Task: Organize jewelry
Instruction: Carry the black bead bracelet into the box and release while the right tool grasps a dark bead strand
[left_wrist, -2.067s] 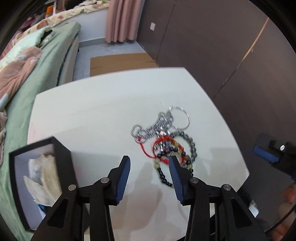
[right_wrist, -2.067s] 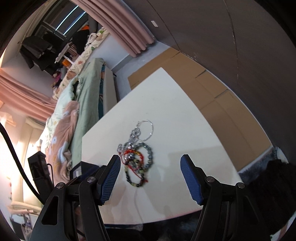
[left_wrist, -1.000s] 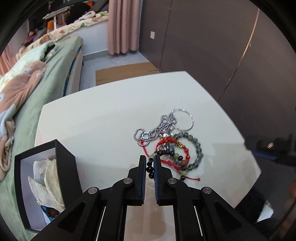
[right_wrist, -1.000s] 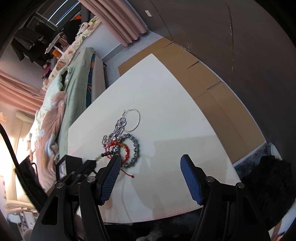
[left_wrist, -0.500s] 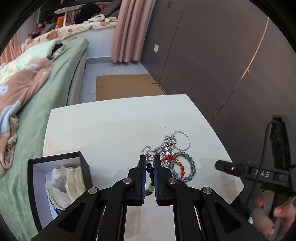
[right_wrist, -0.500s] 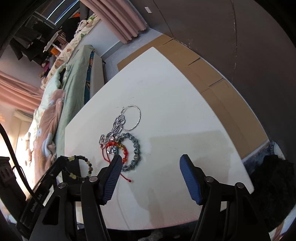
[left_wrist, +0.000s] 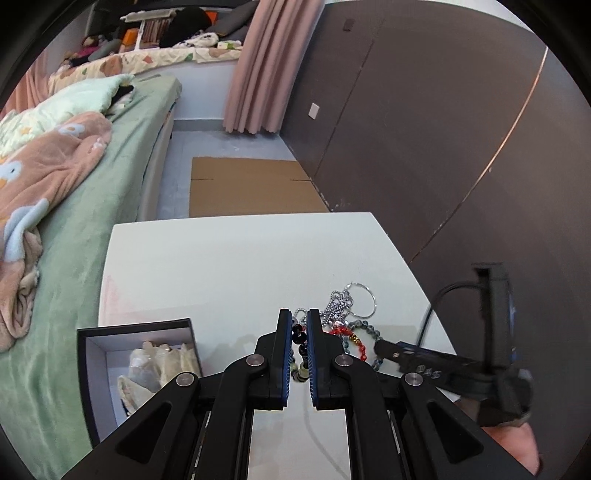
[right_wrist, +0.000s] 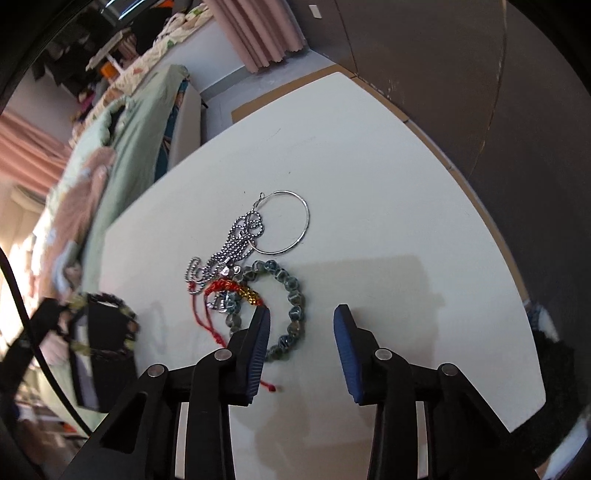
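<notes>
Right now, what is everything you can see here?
Table: one, white, beside the bed.
Box: one, black, open, at the table's left edge, pale wrapping inside.
Dark bead bracelet: one, black and yellow-green, lifted, pinched in the left gripper.
Grey bead bracelet: one, grey-blue, on the table.
Red cord bracelet: one, red, overlapping the grey one.
Ball chain: one, silver, bunched.
Hoop: one, silver, touching the chain.
Bed: one, green cover.
Left gripper: jaws shut on the bracelet.
Right gripper: jaws apart, have just been closing, over the grey bracelet.
</notes>
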